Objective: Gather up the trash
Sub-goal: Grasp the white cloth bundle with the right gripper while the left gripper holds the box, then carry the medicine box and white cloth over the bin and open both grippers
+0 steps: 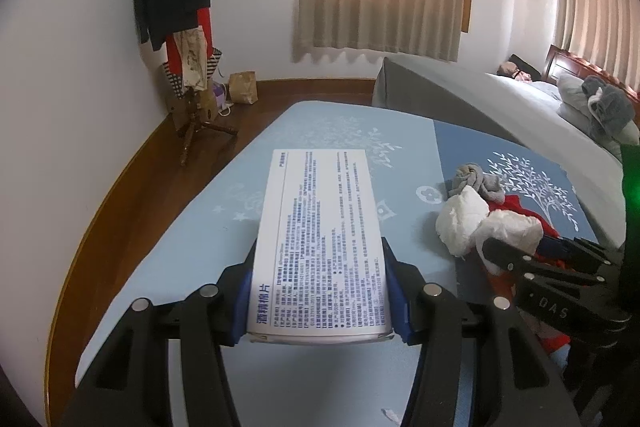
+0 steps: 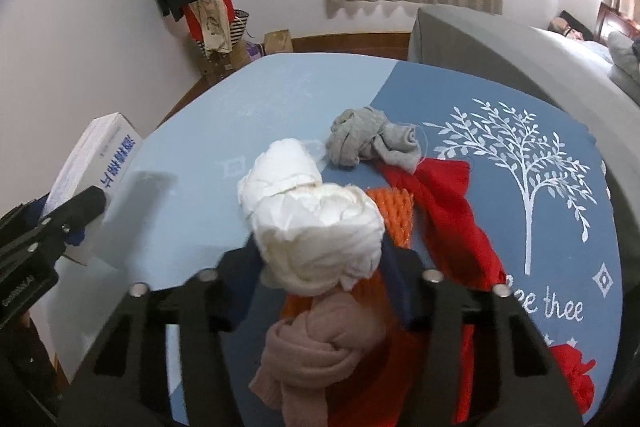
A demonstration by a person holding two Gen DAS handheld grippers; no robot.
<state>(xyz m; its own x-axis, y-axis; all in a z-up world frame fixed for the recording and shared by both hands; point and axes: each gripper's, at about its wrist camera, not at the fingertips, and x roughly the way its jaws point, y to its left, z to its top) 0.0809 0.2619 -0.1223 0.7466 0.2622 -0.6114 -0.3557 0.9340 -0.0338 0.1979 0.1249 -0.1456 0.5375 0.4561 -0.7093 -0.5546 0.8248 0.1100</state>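
Left gripper [image 1: 320,291]: about half open, blue pads pressed on both long sides of the white box [image 1: 320,239]; box held above the table [image 1: 240,163], printed face up.
Right gripper [image 2: 320,267]: jaws drawn in around a crumpled white tissue wad [image 2: 320,235]; the wad fills the gap and hides where the pads meet it, but it bulges between the fingers as if pinched.
Second wad [image 2: 280,171]: touching the held one, on the far side.
Trash pile: on the blue cloth, beside the grey rag [image 2: 360,139], red cloth [image 2: 444,203] and orange net [image 2: 394,215].
Pink sock [image 2: 320,351]: under the right gripper, knotted.
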